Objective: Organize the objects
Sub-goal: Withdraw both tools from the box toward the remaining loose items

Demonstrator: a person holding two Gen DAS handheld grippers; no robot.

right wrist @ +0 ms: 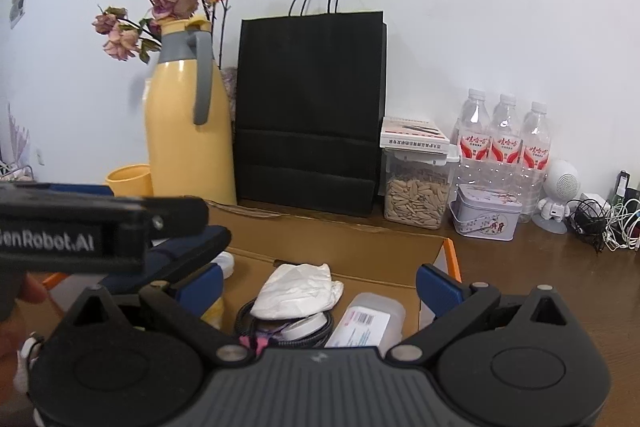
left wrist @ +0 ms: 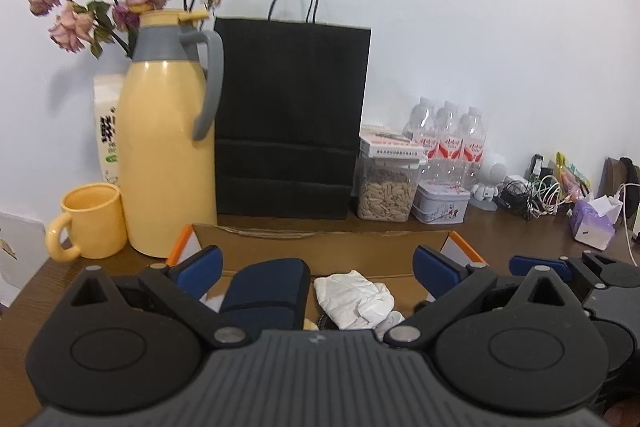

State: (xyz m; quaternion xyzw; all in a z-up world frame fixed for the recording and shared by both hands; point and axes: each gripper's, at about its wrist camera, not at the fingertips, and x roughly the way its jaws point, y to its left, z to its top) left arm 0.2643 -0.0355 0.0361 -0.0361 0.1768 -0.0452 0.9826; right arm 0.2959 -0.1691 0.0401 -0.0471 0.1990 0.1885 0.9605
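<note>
Both grippers are hovering side by side over the open cardboard box (right wrist: 360,255) on the brown table (right wrist: 540,267). The right gripper (right wrist: 320,281) is sitting with its blue pads spread wide and nothing between them. Just below and ahead of it, a crumpled white tissue (right wrist: 296,291) is lying in the box, with a clear plastic case (right wrist: 368,319) right beside it. The left gripper (left wrist: 316,265) is also gaping open, not pinching anything; a dark blue pouch (left wrist: 268,291) is lying under its left pad. Further ahead, a yellow thermos (left wrist: 168,147) and a black paper bag (left wrist: 292,115) are standing against the wall.
</note>
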